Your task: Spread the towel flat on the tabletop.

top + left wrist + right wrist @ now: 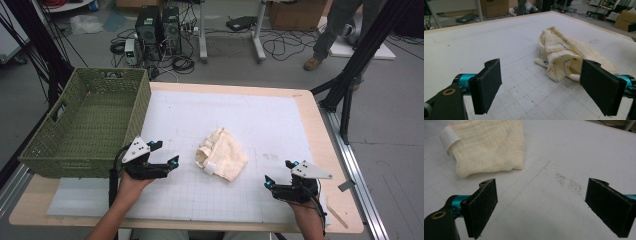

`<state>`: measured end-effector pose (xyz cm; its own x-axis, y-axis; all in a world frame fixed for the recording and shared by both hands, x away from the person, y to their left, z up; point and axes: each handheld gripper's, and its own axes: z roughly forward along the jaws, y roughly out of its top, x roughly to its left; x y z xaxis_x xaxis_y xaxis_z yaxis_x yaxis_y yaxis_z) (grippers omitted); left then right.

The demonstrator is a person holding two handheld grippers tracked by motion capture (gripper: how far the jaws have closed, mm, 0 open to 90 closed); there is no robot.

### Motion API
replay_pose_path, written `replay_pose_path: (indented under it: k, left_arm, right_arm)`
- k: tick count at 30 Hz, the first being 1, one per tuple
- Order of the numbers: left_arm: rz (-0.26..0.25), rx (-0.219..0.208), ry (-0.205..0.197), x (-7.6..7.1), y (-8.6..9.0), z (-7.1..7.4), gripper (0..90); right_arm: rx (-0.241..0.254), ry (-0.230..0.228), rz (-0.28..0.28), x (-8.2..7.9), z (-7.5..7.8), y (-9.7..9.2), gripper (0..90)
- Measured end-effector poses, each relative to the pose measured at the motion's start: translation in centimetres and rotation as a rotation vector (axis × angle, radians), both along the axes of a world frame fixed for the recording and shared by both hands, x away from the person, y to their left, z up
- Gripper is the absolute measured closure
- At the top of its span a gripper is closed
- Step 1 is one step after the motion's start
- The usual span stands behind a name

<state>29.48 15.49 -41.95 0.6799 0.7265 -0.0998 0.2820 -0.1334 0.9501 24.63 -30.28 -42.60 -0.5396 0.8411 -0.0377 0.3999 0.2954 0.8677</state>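
- I see the cream cloth (222, 154) crumpled mid-tabletop (280, 115), between my grippers.
- My left gripper (166, 152) has its jaws wide, empty, near the cloth.
- My right gripper (279, 172) likewise gapes wide, empty.

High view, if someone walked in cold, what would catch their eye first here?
Probably the crumpled cream cloth, alone in the middle of the white gridded mat. Next, the green woven basket at the table's left edge, with nothing visible inside it. Then the left gripper and right gripper, both open, flanking the cloth without touching it.
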Motion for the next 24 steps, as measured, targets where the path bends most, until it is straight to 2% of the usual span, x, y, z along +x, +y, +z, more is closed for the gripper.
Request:
replay_pose_path:
  k: [10, 13, 16, 20, 24]
  left_arm:
    - [0.008, -0.010, 0.005, 0.1, 0.2, -0.1, 18.3]
    - [0.007, 0.000, 0.001, 0.0, 0.2, -0.1, 18.3]
    - [0.012, 0.003, 0.002, 0.0, 0.2, -0.2, 18.4]
    - [0.005, 0.013, 0.006, -0.1, -0.2, -0.4, 18.4]
    - [0.000, 0.021, 0.011, -0.1, -0.3, -0.5, 18.4]
  right_arm:
    - [-0.003, 0.001, 0.008, 0.2, -0.1, 0.4, 10.1]
    - [0.014, 0.002, 0.017, 0.3, 0.0, 0.7, 10.0]
    - [0.009, -0.013, 0.037, 0.4, 0.1, 1.3, 10.0]
    - [0.031, -0.010, 0.081, 0.7, 0.2, 2.6, 10.0]
    - [0.002, 0.004, 0.135, 1.1, 0.2, 4.1, 10.0]
